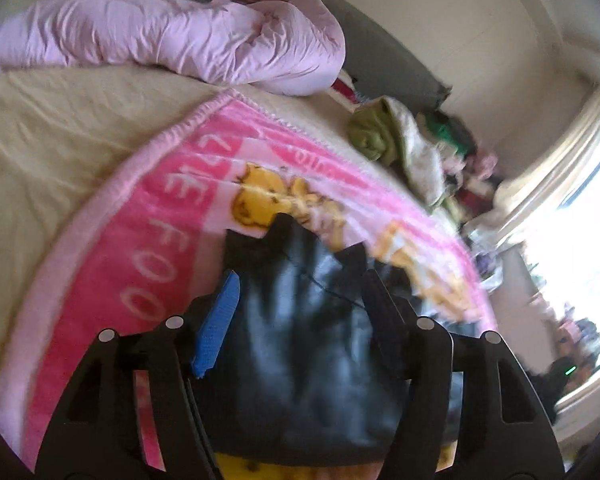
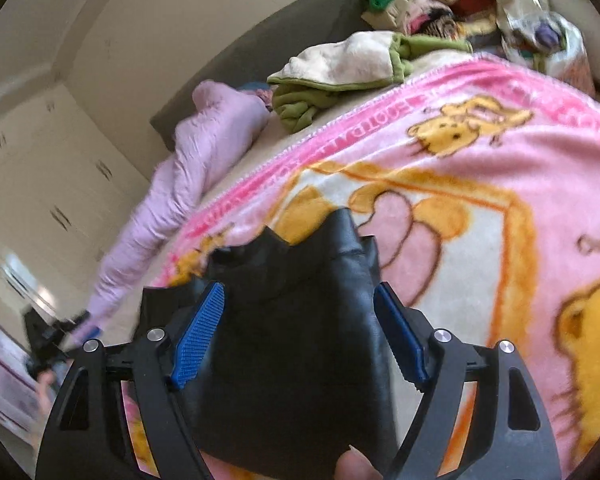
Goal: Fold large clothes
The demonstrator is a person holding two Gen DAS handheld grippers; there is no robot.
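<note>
Black leather-like garment (image 2: 292, 320) bunched between jaws of both grippers (image 1: 300, 312) (image 2: 300, 320), held; appears supple, slick, weighty; judged best gripped at edges, above pink blanket (image 2: 480, 184)

Pink blanket (image 1: 172, 216), left wrist view: white capital letters run along the pink border at about 9 o'clock; "FOO" reads clearly, and above it perhaps "PIE" or similar, blurred.
Pink blanket, top border, left wrist view: a short white word at 12 o'clock, too smeared to read.
Pink blanket (image 2: 480, 184), right wrist view: pale lettering along the pink edge at 11 o'clock, upside down and unreadable.
</note>
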